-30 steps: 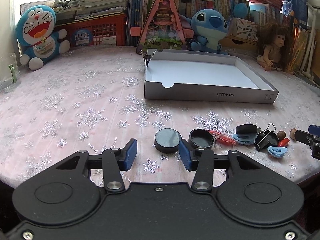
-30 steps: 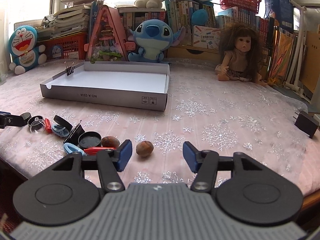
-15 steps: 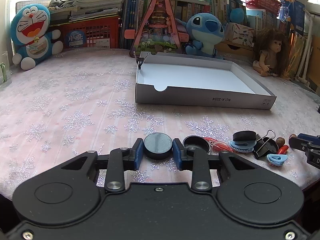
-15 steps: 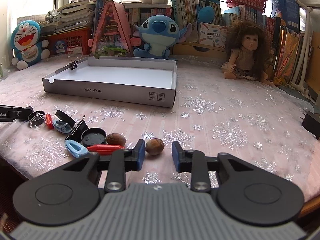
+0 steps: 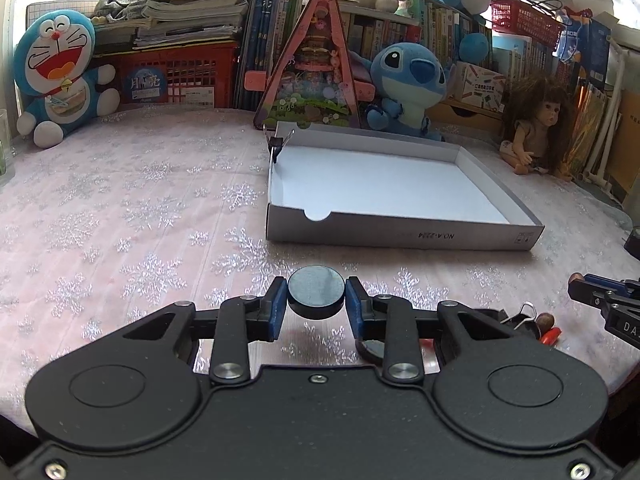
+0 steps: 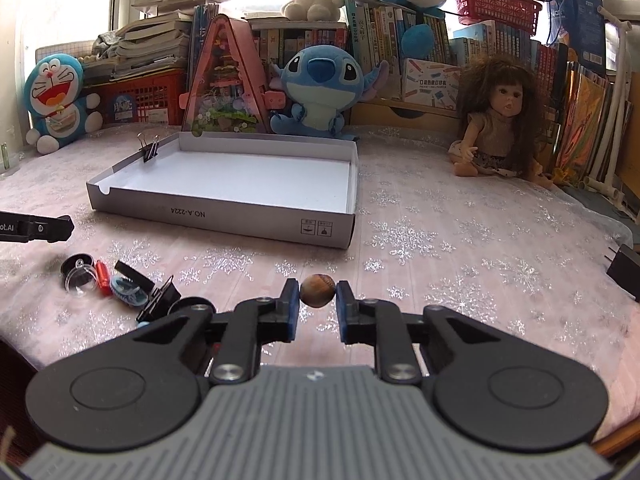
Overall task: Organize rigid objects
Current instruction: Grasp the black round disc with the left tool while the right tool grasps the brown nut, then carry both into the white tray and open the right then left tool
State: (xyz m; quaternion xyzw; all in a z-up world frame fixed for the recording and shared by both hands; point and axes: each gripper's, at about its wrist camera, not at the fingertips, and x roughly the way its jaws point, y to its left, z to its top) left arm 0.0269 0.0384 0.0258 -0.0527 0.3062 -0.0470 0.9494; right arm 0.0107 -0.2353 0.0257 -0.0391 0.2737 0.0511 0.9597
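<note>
Black round disc (image 5: 316,291) pinched between the blue pads of the left gripper (image 5: 316,306), lifted clear of the pink snowflake tablecloth (image 5: 132,216), short of the near wall of the white cardboard tray (image 5: 400,236). Brown nut (image 6: 317,290) clamped the same way in the right gripper (image 6: 317,306), likewise off the cloth, nearer the tray's right corner. Both sets of jaws narrow, closed onto their loads.

Left on the cloth at the near edge: a loose cluster with a clear round lid (image 6: 81,278), a red piece (image 6: 103,283), a blue-rimmed item (image 6: 128,288), a black binder clip (image 6: 158,306). Second brown nut (image 5: 544,322) just beside a red bit in the left view. Tray interior bare white, upside-down print "NO.A-222A" on the front wall, a small binder clip (image 6: 148,148) clipped upright on its far left rim.

Behind the tray: a pink triangular dollhouse (image 6: 224,80), a Stitch plush (image 6: 318,88), a Doraemon plush (image 6: 56,100) at far left, a long-haired doll (image 6: 496,120) seated at right, shelves of books (image 6: 400,24), red baskets, bright windows. Black plug adapter (image 6: 624,268) at the right edge of the cloth.

One second ago both grippers gaping wide, disc and nut resting on the cloth; half a second ago jaws drawn in around them at table level; now both raised and carried closer to the tray.
</note>
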